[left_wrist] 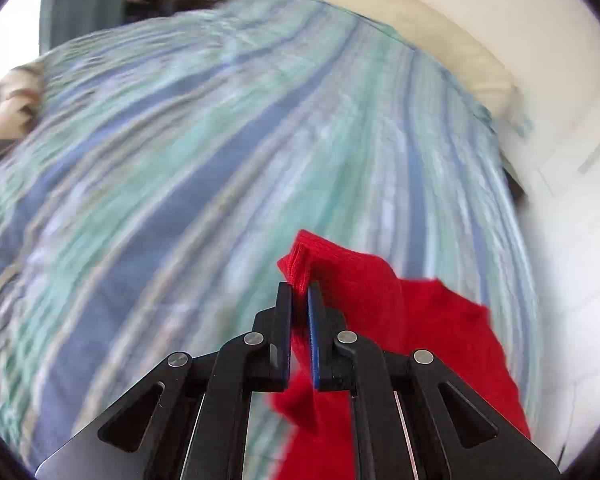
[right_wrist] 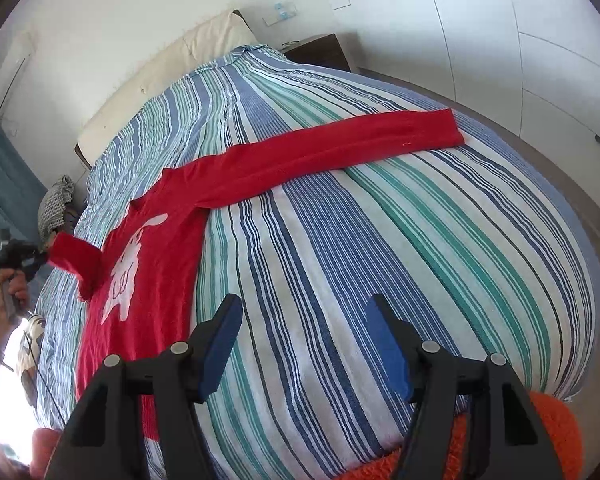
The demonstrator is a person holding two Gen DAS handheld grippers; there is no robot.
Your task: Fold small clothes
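- Firstly, the left gripper [left_wrist: 300, 288] has its jaws closed tight on the cuff of one sleeve of the red sweater [right_wrist: 148, 264]; in the right wrist view that sleeve [right_wrist: 74, 260] is lifted clear of the bedspread near the bed's left edge, and folded cloth hangs down past the fingers in the left wrist view (which is motion-blurred over the bedding).
- The hand [right_wrist: 12, 292] holding the left gripper shows at the far left of the right wrist view, beyond the bed's left edge.
- The sweater's body lies flat on the striped bedspread [right_wrist: 380, 240] toward the left side of the bed, with a white figure [right_wrist: 130, 264] on the red; what the figure depicts cannot be told.
- The other sleeve [right_wrist: 340, 142] lies stretched out flat across the bedspread, its cuff reaching toward the right edge of the bed.
- The right gripper [right_wrist: 306, 344] hangs above the bedspread near the bed's near edge, jaws spread wide with nothing between them, well apart from the sweater's stretched sleeve.
- An orange fuzzy item [right_wrist: 556, 440] sits at the near right corner, below the bed's edge.
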